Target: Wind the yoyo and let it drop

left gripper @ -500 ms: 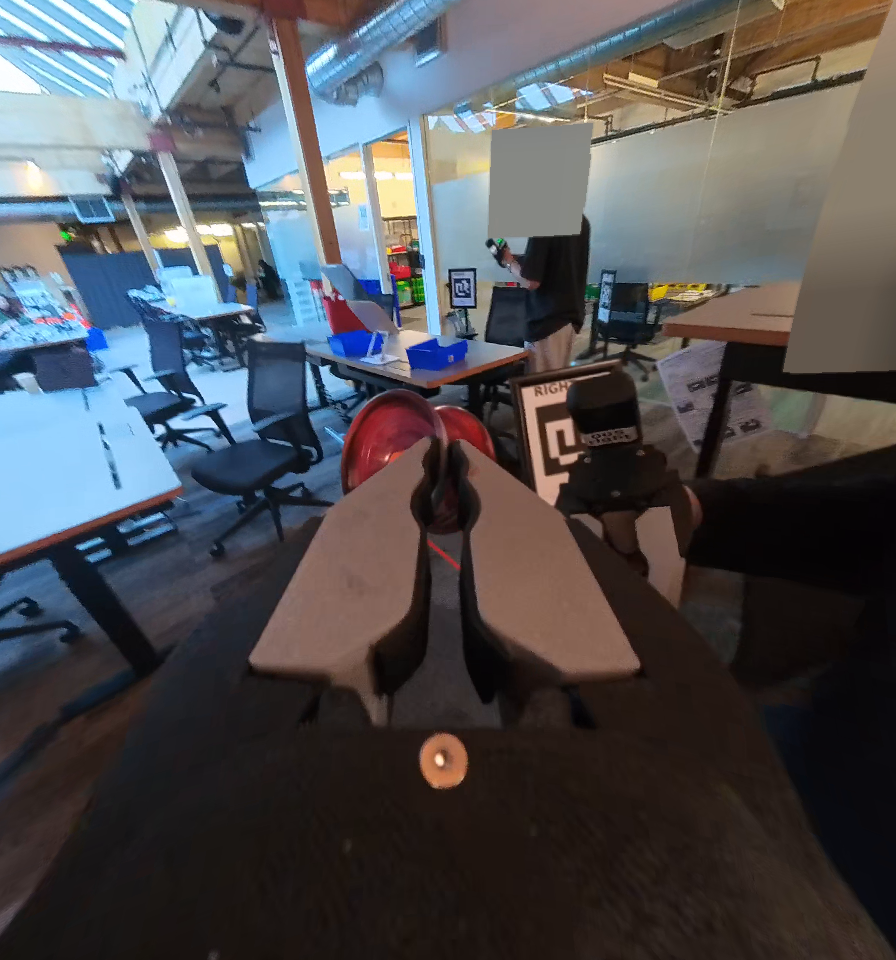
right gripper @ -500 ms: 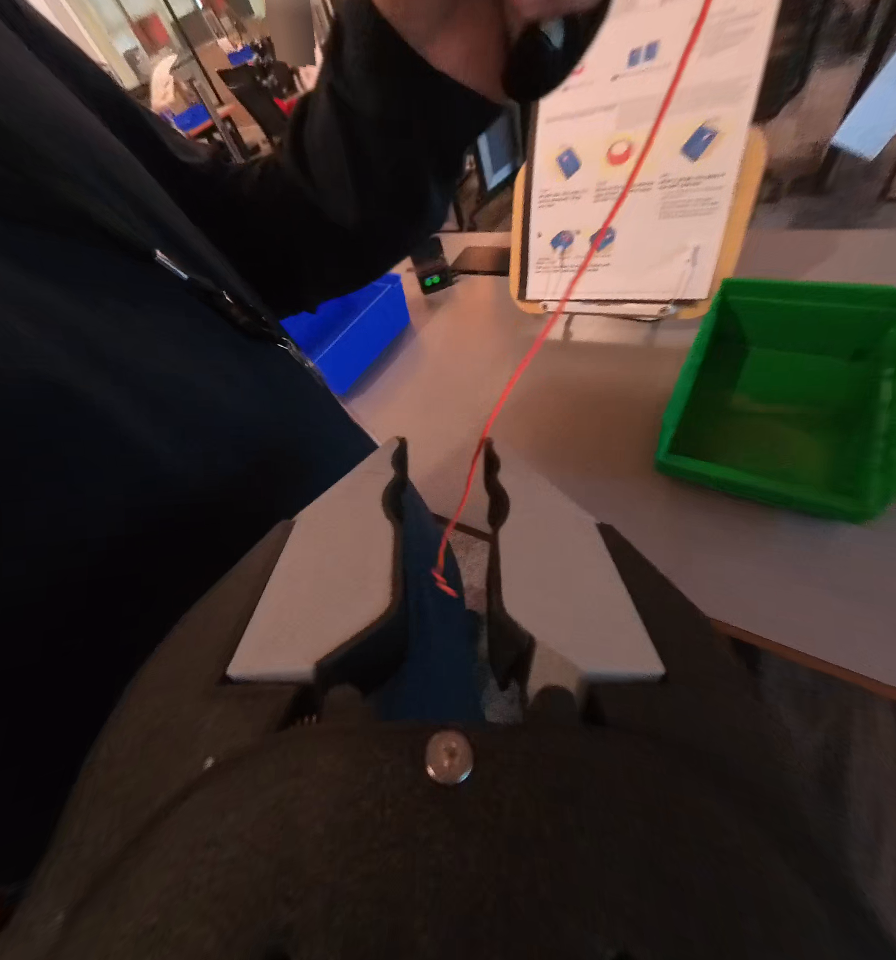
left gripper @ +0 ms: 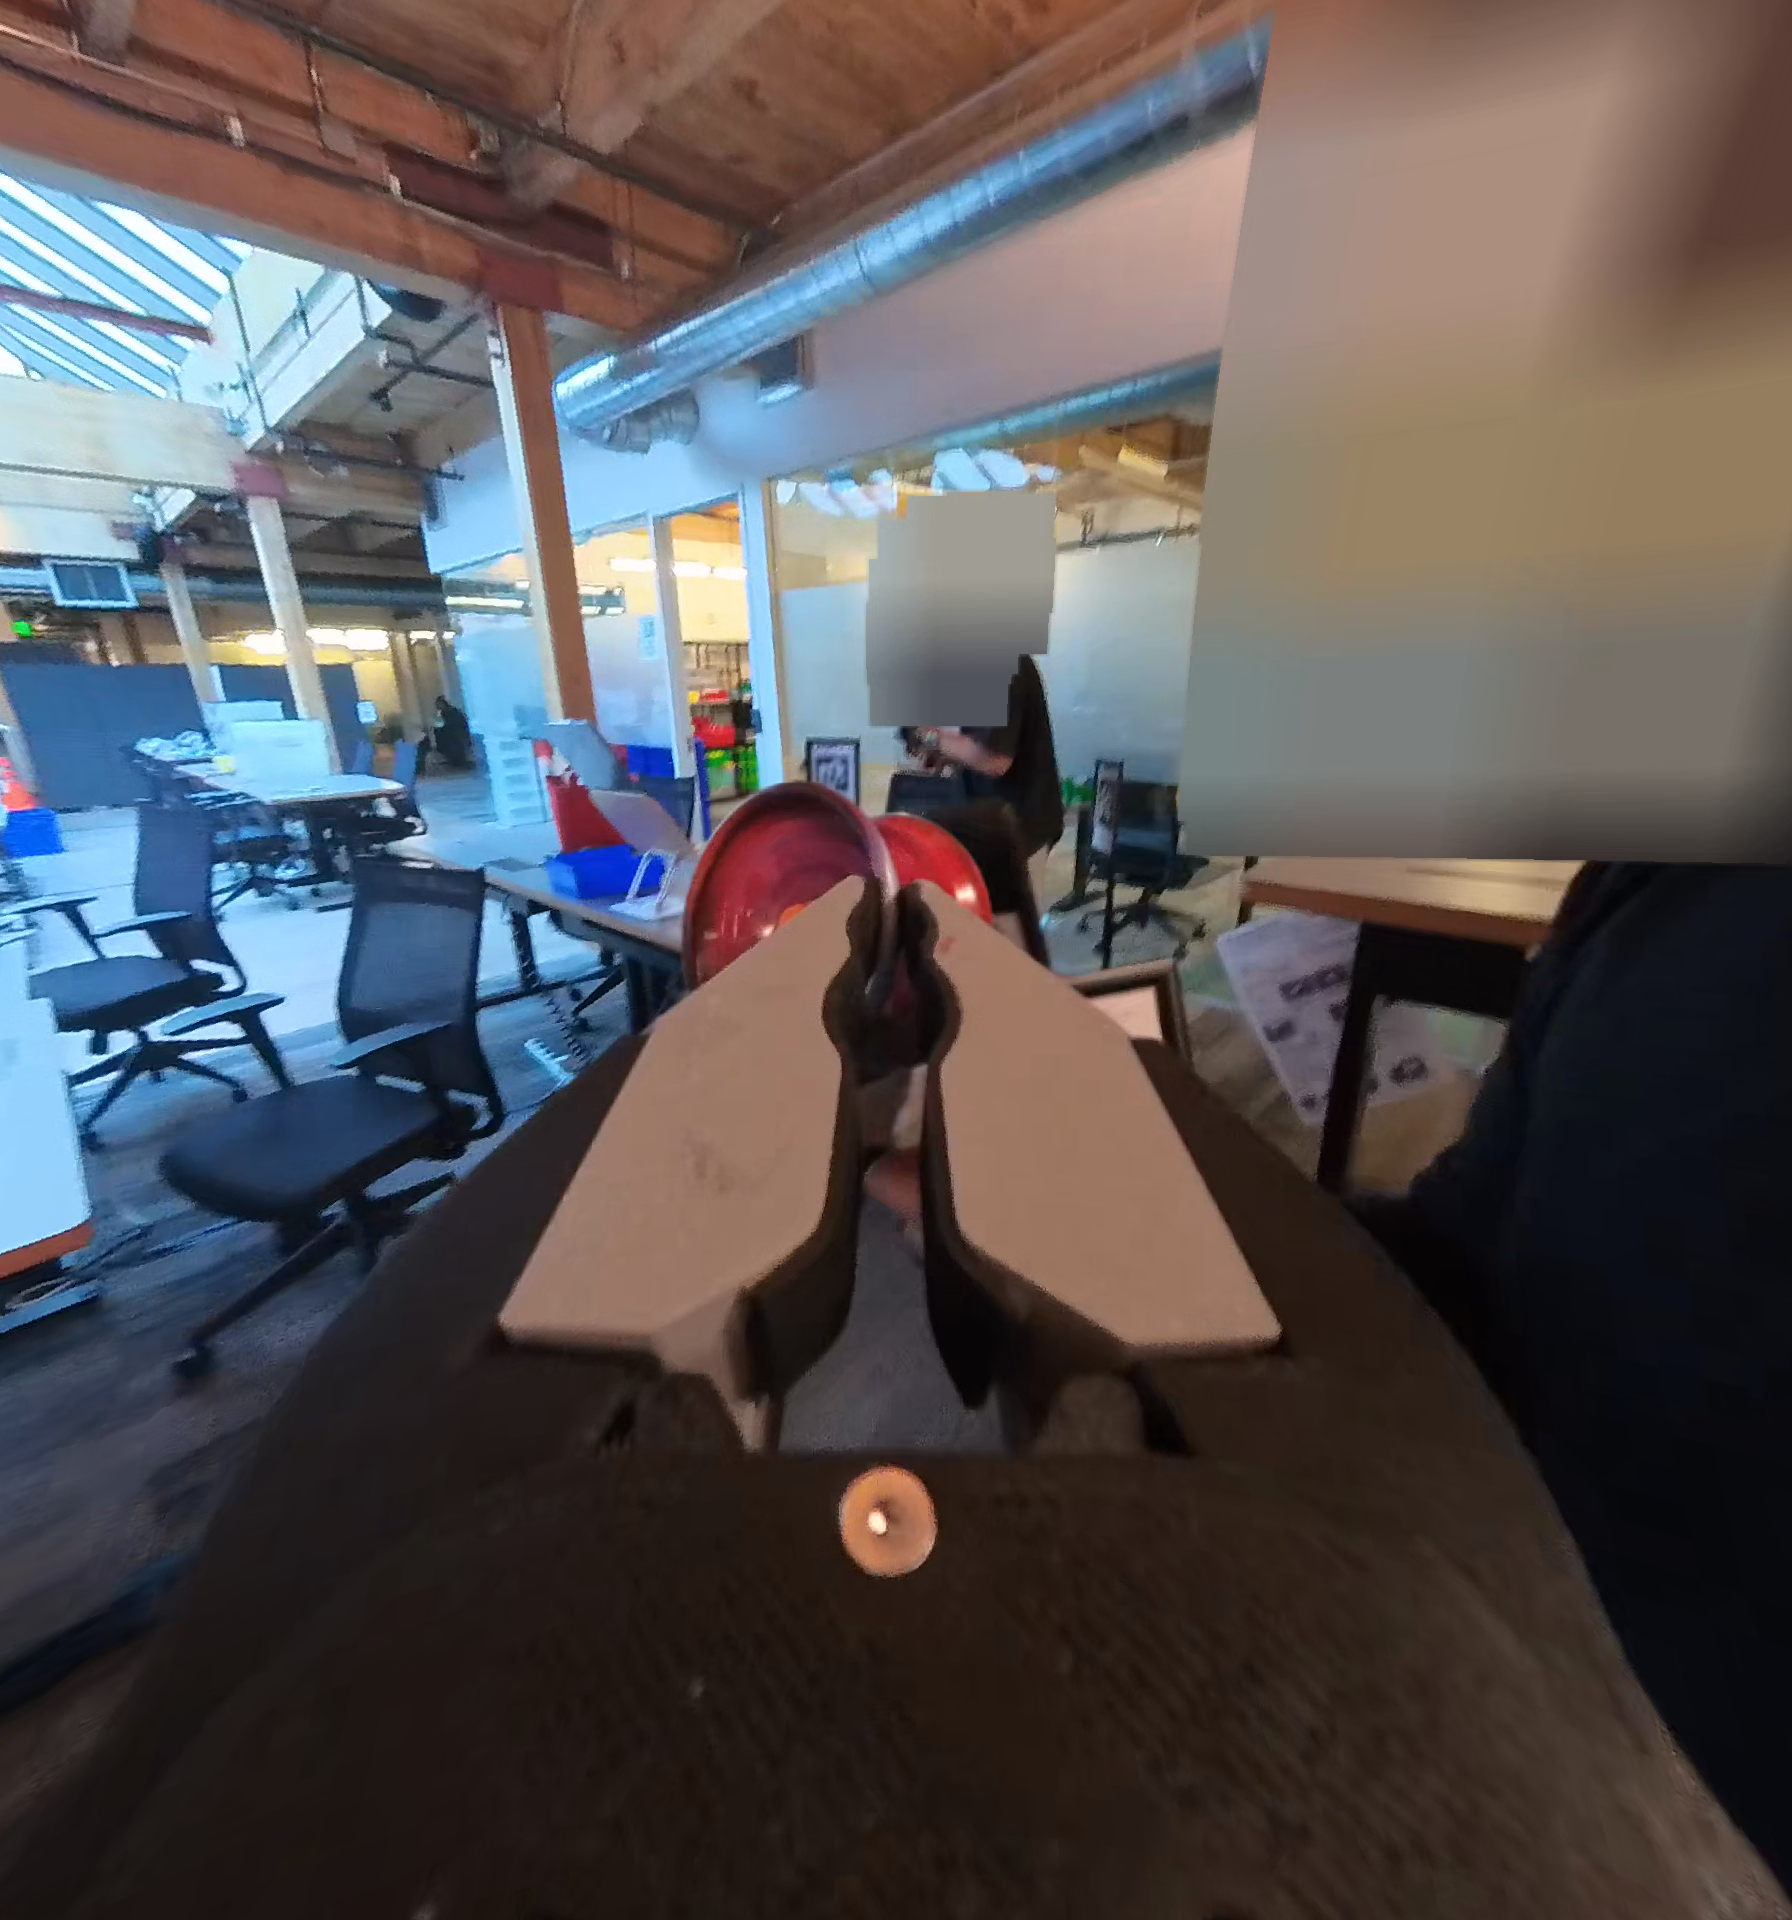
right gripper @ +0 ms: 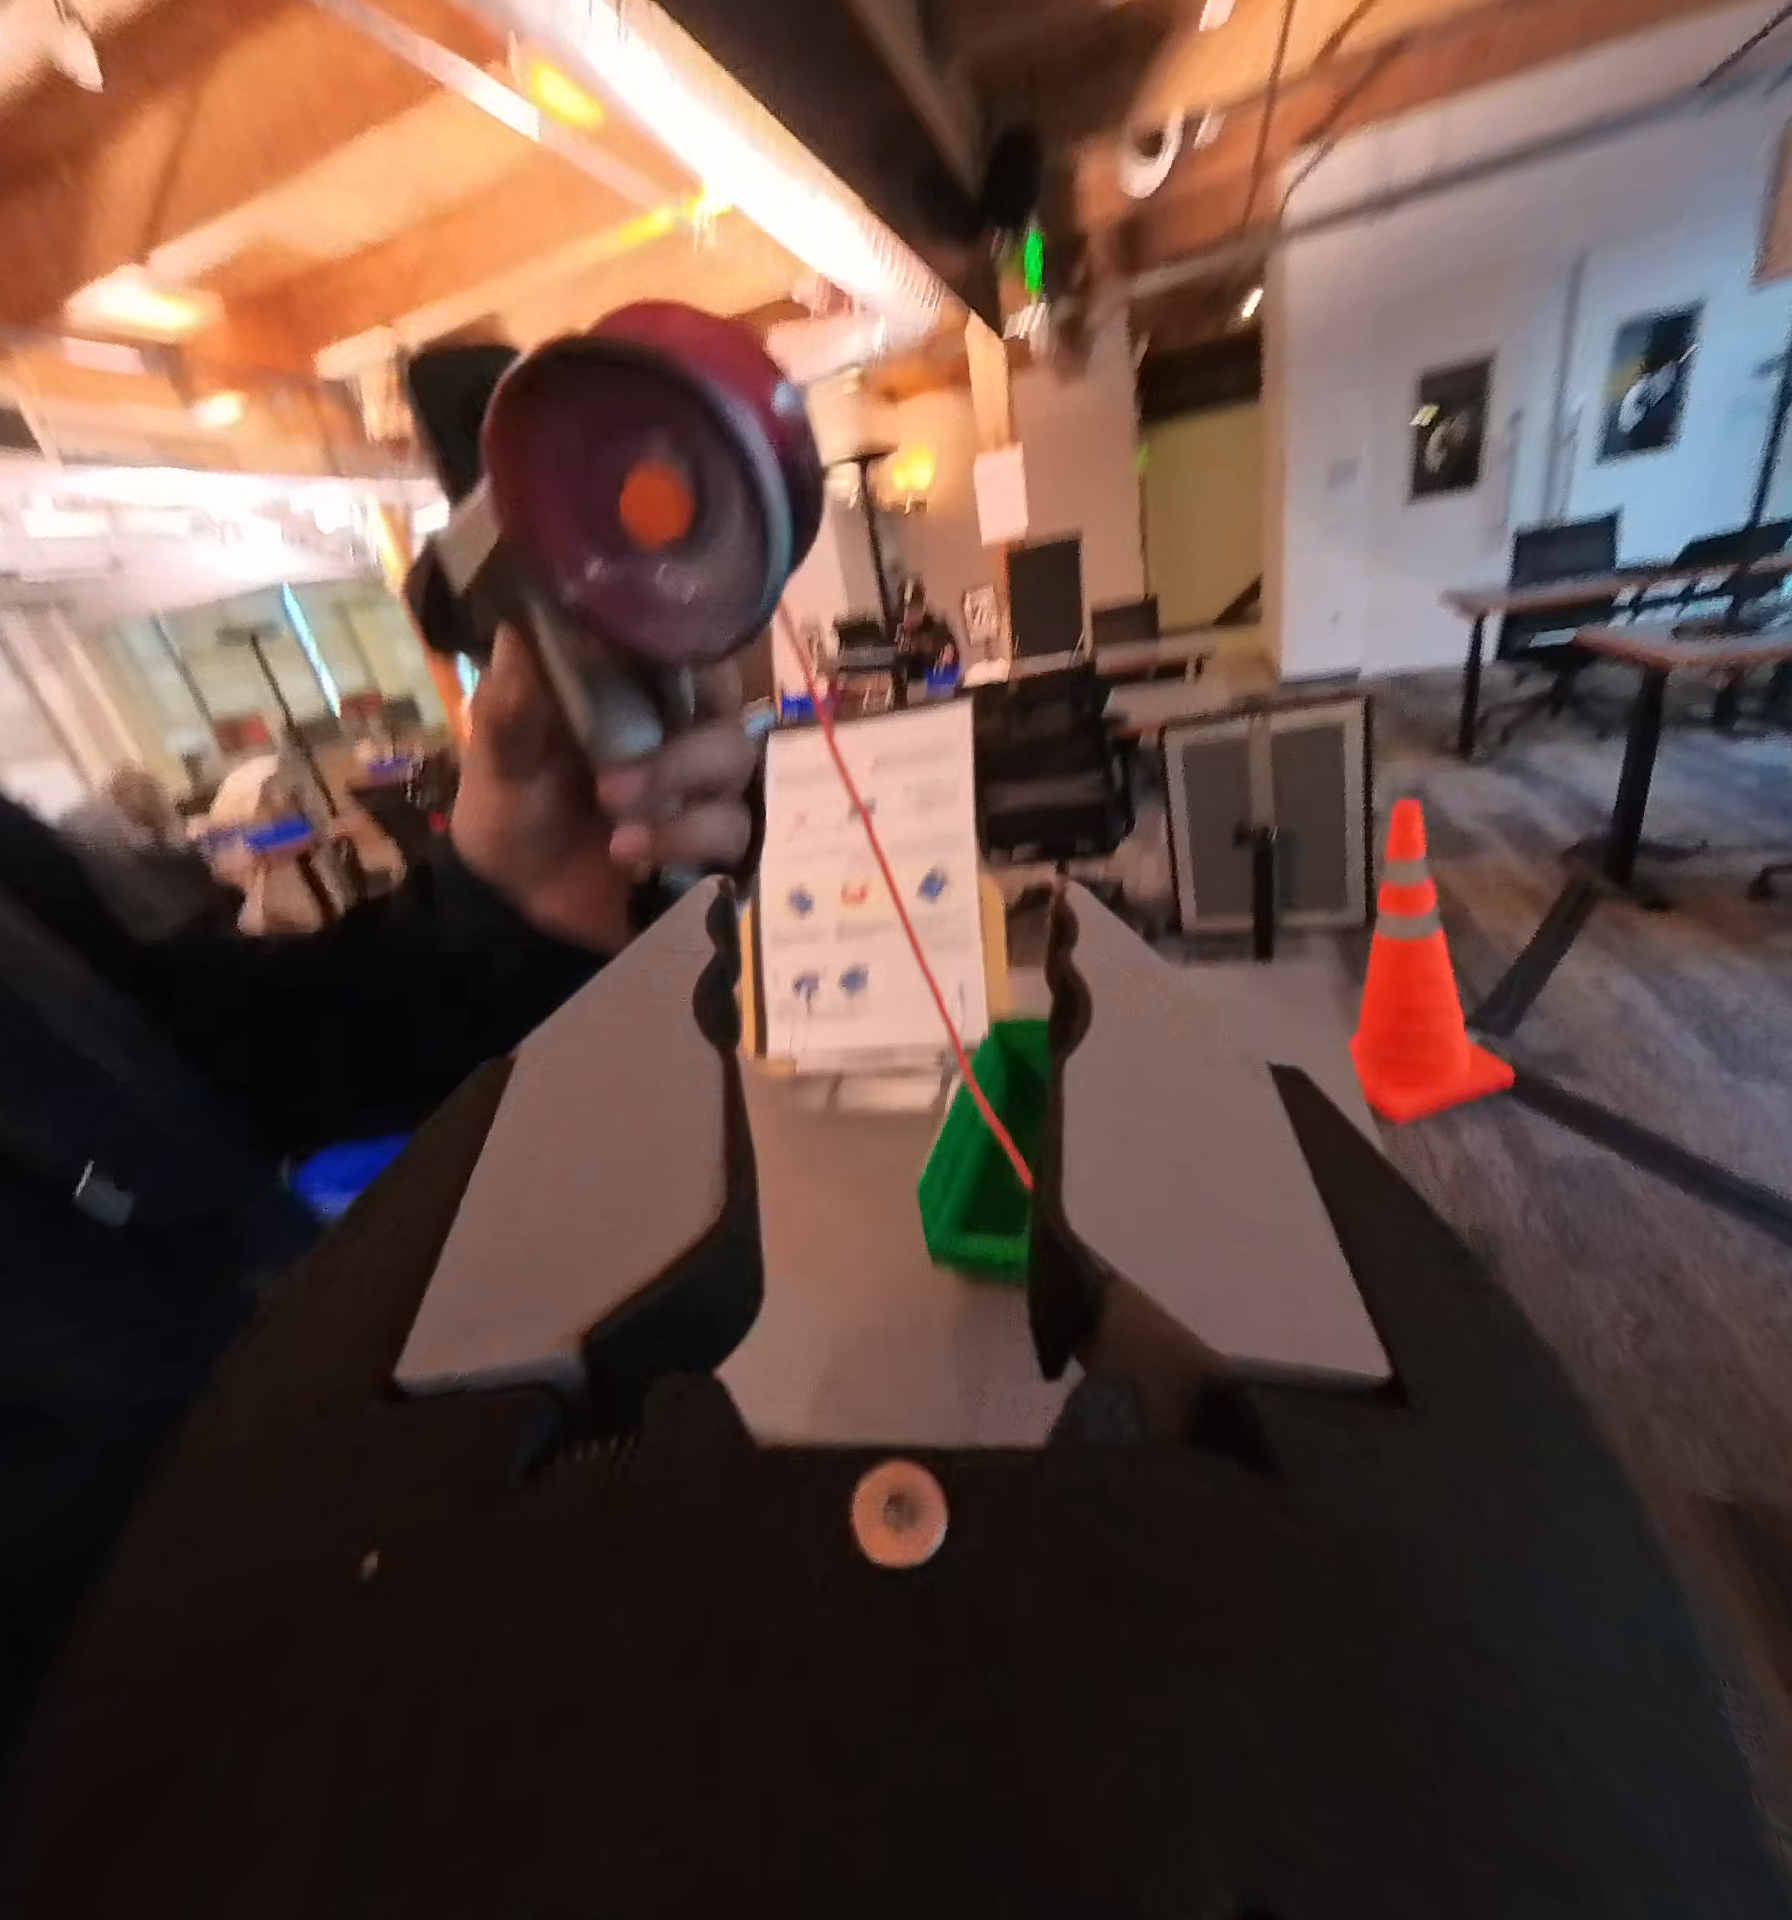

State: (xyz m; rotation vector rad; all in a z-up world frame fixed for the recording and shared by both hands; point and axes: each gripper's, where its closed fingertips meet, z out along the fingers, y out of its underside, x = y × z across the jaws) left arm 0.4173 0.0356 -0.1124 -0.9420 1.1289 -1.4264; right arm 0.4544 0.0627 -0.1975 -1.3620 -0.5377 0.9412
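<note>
My left gripper (left gripper: 887, 920) is shut on the red yoyo (left gripper: 767, 904). Its pads clamp the rim of one half, and the yoyo stands up past the fingertips. The right wrist view shows the same yoyo (right gripper: 653, 499) held high at upper left, with a hand (right gripper: 580, 800) on the left gripper's handle. A red string (right gripper: 902, 914) hangs from the yoyo and runs down between the fingers of my right gripper (right gripper: 892, 904) to the inner edge of its right finger (right gripper: 1063, 1039). The right gripper's jaws stand wide apart, with neither pad pressing the string.
Below the right gripper is a grey table (right gripper: 850, 1309) with a green bin (right gripper: 985, 1164) and a standing instruction sheet (right gripper: 871, 935). An orange cone (right gripper: 1422, 987) stands on the floor to the right. Office chairs (left gripper: 352, 1101) and desks lie left of the left gripper. Spacing between my two grippers at the tips: around 10 cm.
My right gripper has opened and swung up from the table; the string it pinched now passes loosely between its fingers. The left gripper tilted up, still clamping the yoyo.
</note>
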